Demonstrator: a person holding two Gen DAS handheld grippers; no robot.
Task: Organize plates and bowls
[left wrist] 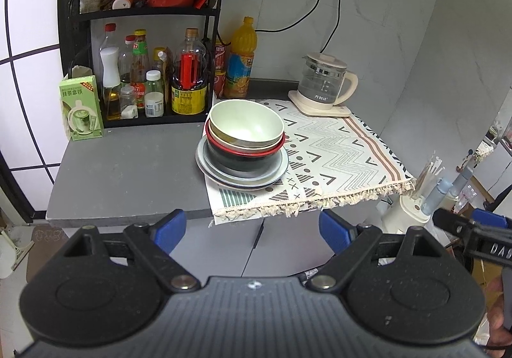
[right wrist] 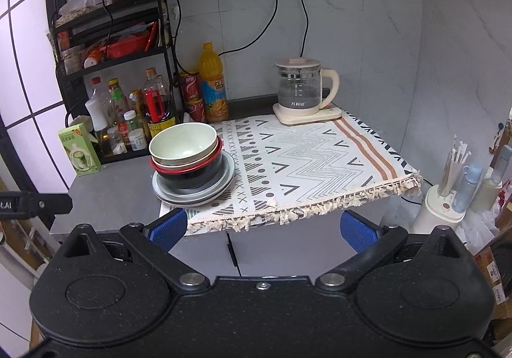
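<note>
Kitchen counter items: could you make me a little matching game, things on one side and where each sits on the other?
Things:
1. green bowl
2. kettle
3. green box
4. orange juice bottle

Places:
A. far end of the patterned cloth
B. top of the dish stack
C. bare grey counter, left of the stack
D. against the back wall, beside the rack

Pairs: 1-B, 2-A, 3-C, 4-D

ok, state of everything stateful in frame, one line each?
left claw: open, empty, short of the counter
right claw: open, empty, short of the counter
green bowl: upright, empty, top of the nest
black bowl: upright, holds the other bowls, sits on the plates
plates: stacked, partly on the cloth
cloth: flat, fringe hangs over the counter edge
kettle: lid on, on its base
</note>
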